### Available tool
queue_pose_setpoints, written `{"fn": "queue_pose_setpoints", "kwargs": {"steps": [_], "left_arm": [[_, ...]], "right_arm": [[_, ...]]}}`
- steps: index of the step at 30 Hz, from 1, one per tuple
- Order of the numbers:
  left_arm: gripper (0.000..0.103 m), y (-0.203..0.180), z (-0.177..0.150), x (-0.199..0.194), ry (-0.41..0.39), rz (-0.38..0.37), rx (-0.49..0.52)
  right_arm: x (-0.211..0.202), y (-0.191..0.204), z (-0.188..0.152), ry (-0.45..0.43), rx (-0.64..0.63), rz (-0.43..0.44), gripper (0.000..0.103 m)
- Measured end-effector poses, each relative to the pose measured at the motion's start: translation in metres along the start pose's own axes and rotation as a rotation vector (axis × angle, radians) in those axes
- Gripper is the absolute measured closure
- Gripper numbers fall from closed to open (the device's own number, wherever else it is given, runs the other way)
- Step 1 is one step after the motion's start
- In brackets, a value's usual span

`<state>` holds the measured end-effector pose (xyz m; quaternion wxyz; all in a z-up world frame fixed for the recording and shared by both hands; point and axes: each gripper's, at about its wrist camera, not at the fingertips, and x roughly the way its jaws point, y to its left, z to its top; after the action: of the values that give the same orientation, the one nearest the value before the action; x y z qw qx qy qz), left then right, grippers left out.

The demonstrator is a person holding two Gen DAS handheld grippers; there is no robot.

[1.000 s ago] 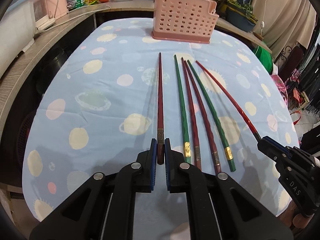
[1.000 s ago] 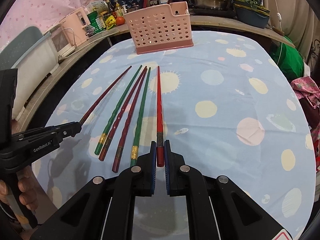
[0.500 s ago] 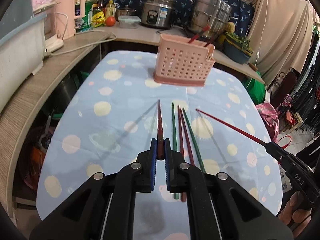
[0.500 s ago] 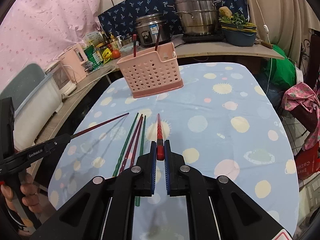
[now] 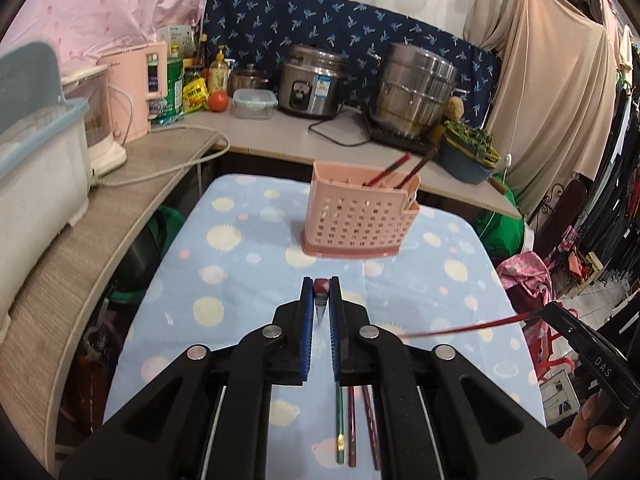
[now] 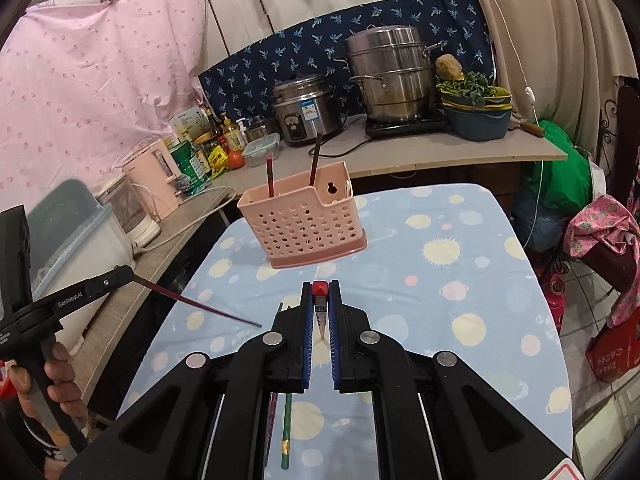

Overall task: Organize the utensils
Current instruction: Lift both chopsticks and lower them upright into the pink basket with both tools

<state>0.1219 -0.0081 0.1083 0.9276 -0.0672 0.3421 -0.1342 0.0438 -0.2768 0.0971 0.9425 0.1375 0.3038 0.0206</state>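
Note:
My left gripper (image 5: 321,286) is shut on a dark red chopstick (image 5: 321,300), lifted above the table with its tip hanging down. My right gripper (image 6: 320,288) is shut on a bright red chopstick (image 6: 320,308), also lifted, tip down. Each held chopstick shows in the other view, the bright red one in the left wrist view (image 5: 460,326) and the dark red one in the right wrist view (image 6: 200,304). A pink perforated utensil basket (image 5: 360,216) stands at the table's far end with two chopsticks in it; it also shows in the right wrist view (image 6: 304,220). Green and dark red chopsticks (image 5: 352,424) lie on the cloth under the grippers.
The table wears a light blue spotted cloth (image 5: 248,280). Behind it a counter (image 5: 280,136) holds a rice cooker (image 5: 310,80), a steel steamer pot (image 5: 412,88), a pink kettle, bottles and a white appliance at the left. Clothes and bags stand at the right.
Both grippers have risen well above the table, each carrying its chopstick, and tilted so the chopsticks point down. The basket is now straight ahead. The other chopsticks stayed on the cloth.

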Motion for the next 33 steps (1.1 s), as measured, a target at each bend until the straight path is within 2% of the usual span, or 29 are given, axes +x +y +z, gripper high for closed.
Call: {"fn": "queue_pose_setpoints", "kwargs": {"steps": [8, 14, 24, 30, 33], "left_arm": [[0.096, -0.001, 0.055, 0.006, -0.053, -0.047, -0.019], [0.096, -0.008, 0.104, 0.003, -0.135, -0.071, -0.017], [0.096, -0.022, 0.182, 0.02, -0.271, -0.059, 0.005], [0.096, -0.019, 0.201, 0.053, -0.271, -0.035, -0.005], [0.096, -0.012, 0.201, 0.073, -0.245, -0.026, -0.015]], "right_arm": [[0.004, -0.006, 0.057, -0.071, 0.043, 0.053, 0.096], [0.008, -0.004, 0.109, -0.161, 0.057, 0.087, 0.096], [0.04, 0.017, 0.202, -0.322, 0.031, 0.095, 0.096], [0.081, 0.025, 0.232, -0.326, 0.028, 0.086, 0.096], [0.114, 0.027, 0.232, -0.275, 0.012, 0.073, 0.096]]}}
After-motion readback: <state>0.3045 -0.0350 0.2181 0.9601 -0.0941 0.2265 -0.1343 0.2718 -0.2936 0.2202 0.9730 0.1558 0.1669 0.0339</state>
